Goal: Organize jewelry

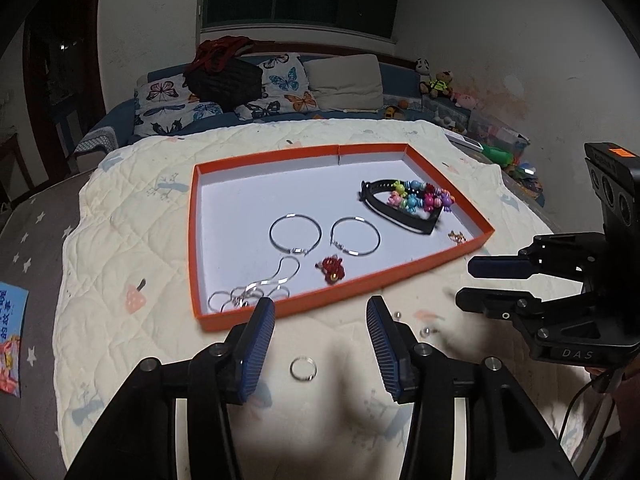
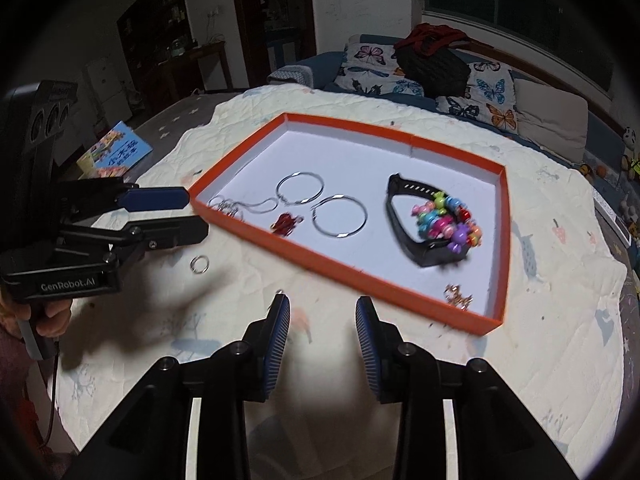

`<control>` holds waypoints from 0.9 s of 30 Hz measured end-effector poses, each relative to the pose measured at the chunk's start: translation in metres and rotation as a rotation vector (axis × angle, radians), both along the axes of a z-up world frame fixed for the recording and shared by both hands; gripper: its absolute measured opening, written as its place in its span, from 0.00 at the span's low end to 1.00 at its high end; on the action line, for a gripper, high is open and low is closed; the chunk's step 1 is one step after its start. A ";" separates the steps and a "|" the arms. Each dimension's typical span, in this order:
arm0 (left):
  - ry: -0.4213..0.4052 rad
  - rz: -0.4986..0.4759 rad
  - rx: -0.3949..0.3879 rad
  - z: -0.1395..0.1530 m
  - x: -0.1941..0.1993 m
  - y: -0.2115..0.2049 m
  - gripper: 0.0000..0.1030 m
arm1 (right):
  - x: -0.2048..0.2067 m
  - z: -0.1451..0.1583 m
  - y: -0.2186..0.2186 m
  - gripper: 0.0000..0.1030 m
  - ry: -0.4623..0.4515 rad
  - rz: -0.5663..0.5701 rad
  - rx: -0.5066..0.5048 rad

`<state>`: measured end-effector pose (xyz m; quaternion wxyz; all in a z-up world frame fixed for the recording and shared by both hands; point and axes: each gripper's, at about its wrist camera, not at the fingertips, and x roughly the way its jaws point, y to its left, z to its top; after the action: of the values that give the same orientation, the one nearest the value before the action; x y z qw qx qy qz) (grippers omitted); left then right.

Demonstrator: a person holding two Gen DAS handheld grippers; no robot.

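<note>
An orange-rimmed tray [image 1: 240, 316] [image 2: 344, 268] lies on a quilted cream cloth. In it are two silver hoops [image 1: 295, 234] [image 2: 339, 216], a silver chain [image 1: 256, 288] [image 2: 240, 206], a red charm [image 1: 331, 269] [image 2: 285, 223], a black watch band [image 1: 400, 216] [image 2: 404, 232], a colourful bead bracelet [image 1: 422, 196] [image 2: 448, 220] and a small gold piece [image 1: 457, 237] [image 2: 458, 296]. A small silver ring [image 1: 303, 369] [image 2: 199, 263] lies on the cloth outside the tray. My left gripper [image 1: 320, 320] [image 2: 196, 212] is open and empty above that ring. My right gripper [image 2: 322, 312] [image 1: 466, 284] is open and empty.
Two tiny silver beads [image 1: 425, 331] lie on the cloth right of my left gripper. A picture book [image 2: 116, 152] [image 1: 12, 344] lies at the left. A sofa with butterfly pillows [image 1: 280, 88] and a dark bag [image 2: 436, 64] stands behind, with toys [image 1: 440, 84] at far right.
</note>
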<state>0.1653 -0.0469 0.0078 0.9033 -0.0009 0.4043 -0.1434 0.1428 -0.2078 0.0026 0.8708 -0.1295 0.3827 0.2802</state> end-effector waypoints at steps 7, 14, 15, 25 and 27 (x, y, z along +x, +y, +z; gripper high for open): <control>0.026 0.010 0.001 -0.012 -0.020 0.008 0.50 | -0.008 -0.014 0.010 0.37 0.032 0.033 -0.017; 0.049 0.013 -0.013 -0.020 -0.018 0.009 0.50 | -0.010 -0.021 0.016 0.37 0.042 0.058 -0.034; 0.051 0.011 -0.011 -0.021 -0.018 0.008 0.50 | -0.011 -0.022 0.017 0.37 0.042 0.057 -0.036; 0.083 0.005 0.002 -0.037 -0.014 0.007 0.50 | -0.009 -0.029 0.022 0.37 0.039 0.070 -0.058; 0.082 0.003 0.006 -0.039 -0.013 0.007 0.50 | -0.009 -0.029 0.023 0.35 0.040 0.073 -0.058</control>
<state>0.1525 -0.0399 -0.0310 0.8861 -0.0048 0.4415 -0.1408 0.1340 -0.1844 -0.0269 0.8479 -0.1630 0.4032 0.3031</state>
